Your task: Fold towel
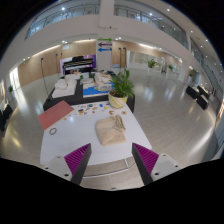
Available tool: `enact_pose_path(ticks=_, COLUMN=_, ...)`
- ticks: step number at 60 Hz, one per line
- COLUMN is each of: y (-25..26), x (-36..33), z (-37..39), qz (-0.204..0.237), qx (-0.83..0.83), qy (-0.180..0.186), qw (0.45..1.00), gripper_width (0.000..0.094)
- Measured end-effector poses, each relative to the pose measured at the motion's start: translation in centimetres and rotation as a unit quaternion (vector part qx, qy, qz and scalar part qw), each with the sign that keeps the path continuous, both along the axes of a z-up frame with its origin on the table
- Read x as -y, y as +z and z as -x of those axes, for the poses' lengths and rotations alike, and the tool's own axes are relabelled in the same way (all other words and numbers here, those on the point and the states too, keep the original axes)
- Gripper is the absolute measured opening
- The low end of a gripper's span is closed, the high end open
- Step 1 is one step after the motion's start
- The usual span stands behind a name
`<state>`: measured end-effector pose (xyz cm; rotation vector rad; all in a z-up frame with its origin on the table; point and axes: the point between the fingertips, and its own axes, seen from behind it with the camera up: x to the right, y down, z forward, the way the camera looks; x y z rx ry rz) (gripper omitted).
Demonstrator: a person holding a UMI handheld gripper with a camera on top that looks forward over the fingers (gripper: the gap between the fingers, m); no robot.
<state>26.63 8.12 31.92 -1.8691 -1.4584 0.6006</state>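
Observation:
A beige towel point(111, 130) lies crumpled and roughly folded on the white table point(75, 140), a short way beyond my fingers. My gripper point(112, 160) hangs near the table's front edge, open, with nothing between the purple pads point(78, 157). Only the bare table edge and the floor show between the fingers.
A potted plant point(121, 88) stands at the table's far right corner. A pink sheet point(55, 114) hangs over the left edge. Small items and a ring point(52, 130) lie on the left and far side. More tables, a piano point(75, 66) and open polished floor lie beyond.

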Motion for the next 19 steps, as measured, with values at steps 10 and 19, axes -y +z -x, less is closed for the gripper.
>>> enact_pose_path(ticks=10, y=0.6, x=3.1, z=-2.0, qz=0.011, qx=-0.009, qy=0.004, qw=1.000, gripper_width=0.0855)
enact_pose_path(ticks=19, y=0.6, x=4.2, z=-2.4, qz=0.007, qx=-0.009, qy=0.002, qw=1.000, gripper_width=0.0852)
